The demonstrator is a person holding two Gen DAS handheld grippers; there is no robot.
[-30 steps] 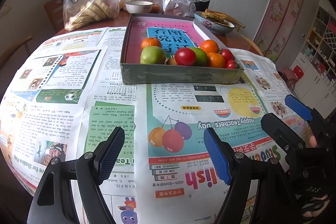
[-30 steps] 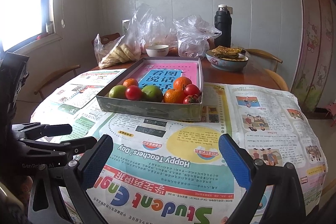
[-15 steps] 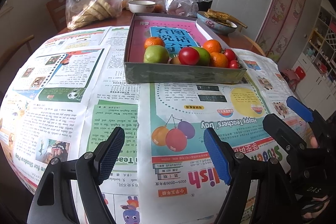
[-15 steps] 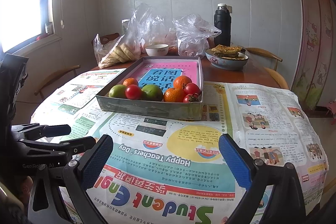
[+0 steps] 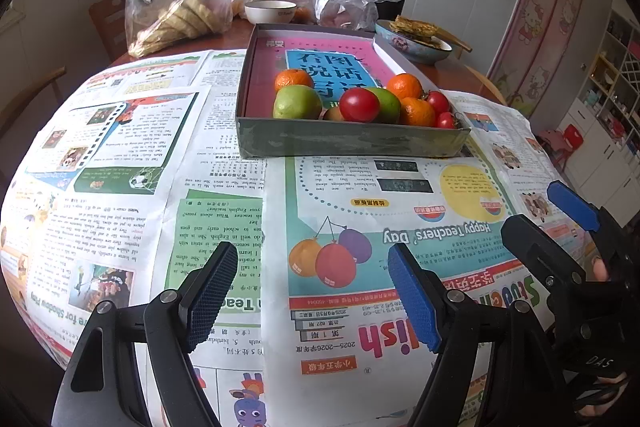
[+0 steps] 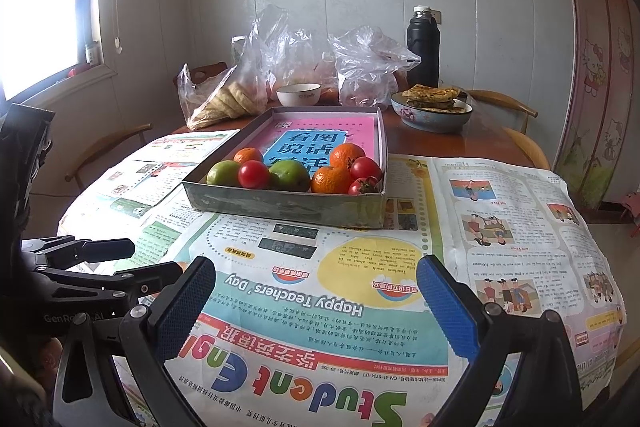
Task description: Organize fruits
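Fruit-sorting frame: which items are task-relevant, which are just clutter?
Task-relevant:
- box tray
- oranges
- green fruits
- tomatoes
- left gripper, open
- right gripper, open

Clutter:
- newspapers
- plastic bags
- white bowl
- bowl of flatbread
- black flask

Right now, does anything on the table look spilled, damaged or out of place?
Nothing is spilled. The fruits all sit crowded against the near wall of the tray, unsorted, with its far half bare. Both tools are open, holding nothing.
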